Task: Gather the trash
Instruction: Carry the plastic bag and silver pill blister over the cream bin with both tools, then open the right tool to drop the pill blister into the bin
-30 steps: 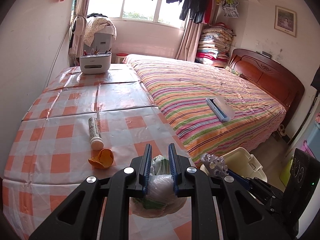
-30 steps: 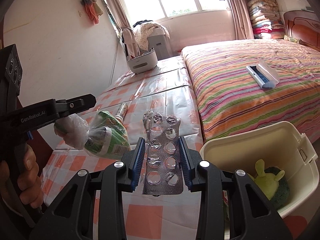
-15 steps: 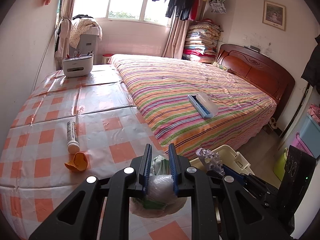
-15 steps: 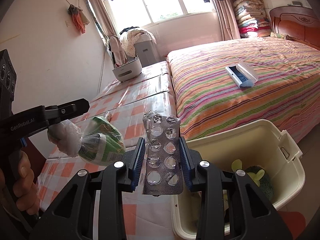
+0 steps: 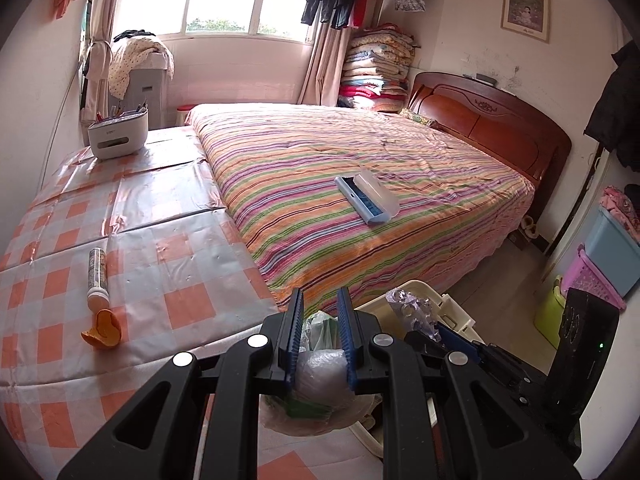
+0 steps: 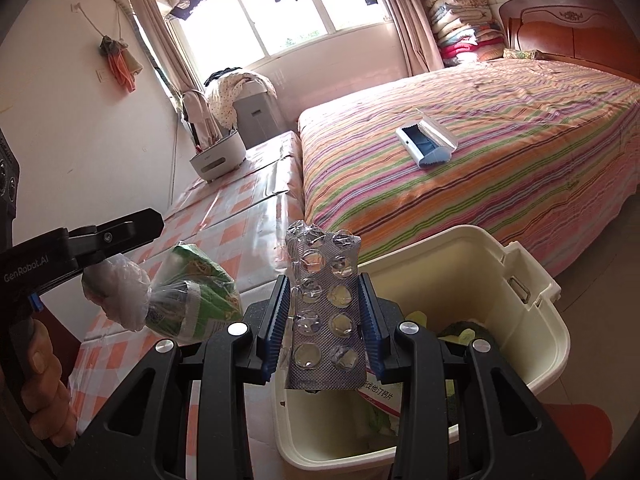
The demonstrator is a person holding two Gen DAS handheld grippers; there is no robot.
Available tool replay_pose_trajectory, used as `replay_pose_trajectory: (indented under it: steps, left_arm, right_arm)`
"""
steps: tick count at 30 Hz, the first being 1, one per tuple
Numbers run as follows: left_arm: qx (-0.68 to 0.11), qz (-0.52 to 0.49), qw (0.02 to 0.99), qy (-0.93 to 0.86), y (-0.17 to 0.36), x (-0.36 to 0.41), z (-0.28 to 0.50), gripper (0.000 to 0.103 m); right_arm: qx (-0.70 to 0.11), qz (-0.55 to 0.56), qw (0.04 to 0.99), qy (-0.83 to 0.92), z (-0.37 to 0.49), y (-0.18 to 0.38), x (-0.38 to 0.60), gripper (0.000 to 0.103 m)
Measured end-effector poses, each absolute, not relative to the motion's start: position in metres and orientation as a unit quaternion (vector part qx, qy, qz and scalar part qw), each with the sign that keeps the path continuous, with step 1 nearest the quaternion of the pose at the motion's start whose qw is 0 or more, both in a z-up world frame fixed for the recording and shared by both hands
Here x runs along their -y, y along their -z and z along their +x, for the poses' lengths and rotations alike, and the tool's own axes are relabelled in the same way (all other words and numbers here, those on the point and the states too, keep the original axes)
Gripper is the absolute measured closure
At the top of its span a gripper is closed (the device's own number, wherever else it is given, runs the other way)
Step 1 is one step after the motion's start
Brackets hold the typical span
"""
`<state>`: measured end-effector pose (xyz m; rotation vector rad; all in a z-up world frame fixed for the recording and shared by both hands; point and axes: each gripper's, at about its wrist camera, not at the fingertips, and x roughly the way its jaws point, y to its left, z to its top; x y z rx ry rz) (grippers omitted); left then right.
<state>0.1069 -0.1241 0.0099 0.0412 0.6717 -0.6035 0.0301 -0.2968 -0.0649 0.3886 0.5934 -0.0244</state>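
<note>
My left gripper (image 5: 319, 312) is shut on a clear plastic bag with green wrappers inside (image 5: 320, 376); the same bag (image 6: 188, 292) hangs from it at the left of the right wrist view, over the table's near edge. My right gripper (image 6: 325, 300) is shut on an empty silver blister pack (image 6: 326, 308), held upright above the cream bin (image 6: 532, 300). The bin holds a green plush toy and paper scraps. On the checked table lie a white tube (image 5: 97, 274) and an orange peel (image 5: 103, 325).
A striped bed (image 5: 360, 184) with a blue-and-white case (image 5: 367, 197) fills the right side. A white desk organiser (image 5: 118, 135) stands at the table's far end. Coloured storage crates (image 5: 612, 256) stand by the right wall. A hand (image 6: 36, 376) grips the left tool.
Both grippers have moved right, off the table toward the bin, each still gripping its item. The bin now sits directly under the blister pack.
</note>
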Motion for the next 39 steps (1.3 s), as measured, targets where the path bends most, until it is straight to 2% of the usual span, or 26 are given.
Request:
replay_pose_trajectory:
  steps: [18,19,20,21,39]
  left_arm:
    - [-0.338,0.044,0.885,0.318,0.000,0.169,0.099,0.086]
    - [-0.339,0.044,0.884,0.320,0.000,0.171,0.098,0.086]
    - [-0.341,0.045,0.882,0.321,0.001,0.173,0.098,0.086]
    - [-0.342,0.046,0.881,0.323,0.002,0.174,0.098,0.086]
    - [-0.359,0.065,0.867,0.339,0.018,0.195,0.093,0.085]
  right_arm:
    - [-0.276,0.240,0.930,0.041,0.018,0.067,0.327,0.067]
    - [-0.273,0.243,0.930,0.045,0.017,0.067,0.328,0.065]
    - [-0.270,0.249,0.929,0.048,0.016,0.067,0.331,0.051]
    - [-0.264,0.256,0.929,0.049,0.014,0.066,0.333,0.042]
    - [-0.200,0.306,0.926,0.092,-0.005,0.059,0.362,0.039]
